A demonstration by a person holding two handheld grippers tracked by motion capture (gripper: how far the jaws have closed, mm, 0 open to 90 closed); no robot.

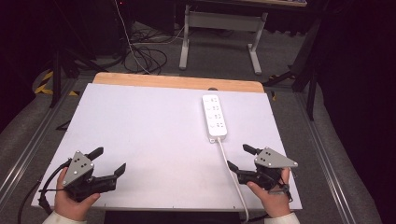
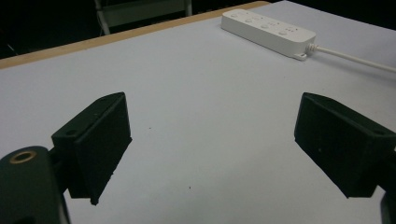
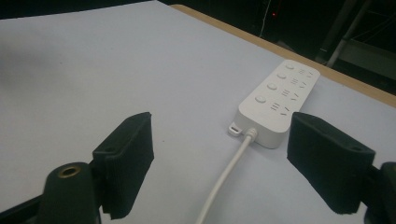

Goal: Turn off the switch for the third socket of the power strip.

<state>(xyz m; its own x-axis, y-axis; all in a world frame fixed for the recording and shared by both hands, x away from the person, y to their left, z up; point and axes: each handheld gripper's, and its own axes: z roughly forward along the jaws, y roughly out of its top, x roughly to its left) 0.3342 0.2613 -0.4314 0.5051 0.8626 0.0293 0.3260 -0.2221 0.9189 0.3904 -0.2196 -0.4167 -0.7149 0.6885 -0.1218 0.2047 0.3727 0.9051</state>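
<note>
A white power strip (image 1: 215, 115) lies flat on the white table (image 1: 149, 126), toward the back right, its sockets and buttons facing up. Its white cable (image 1: 232, 172) runs toward the front edge, passing between my right gripper's jaws. My left gripper (image 1: 109, 161) rests at the front left, open and empty, far from the power strip (image 2: 268, 31). My right gripper (image 1: 239, 157) rests at the front right, open, just short of the power strip (image 3: 280, 102), with the cable (image 3: 224, 182) lying between its jaws and touching neither.
A wooden strip (image 1: 177, 83) edges the table's far side. Beyond it stand a desk frame (image 1: 219, 32) and loose cables (image 1: 144, 58) on the floor. Metal rails (image 1: 28, 149) run along both sides.
</note>
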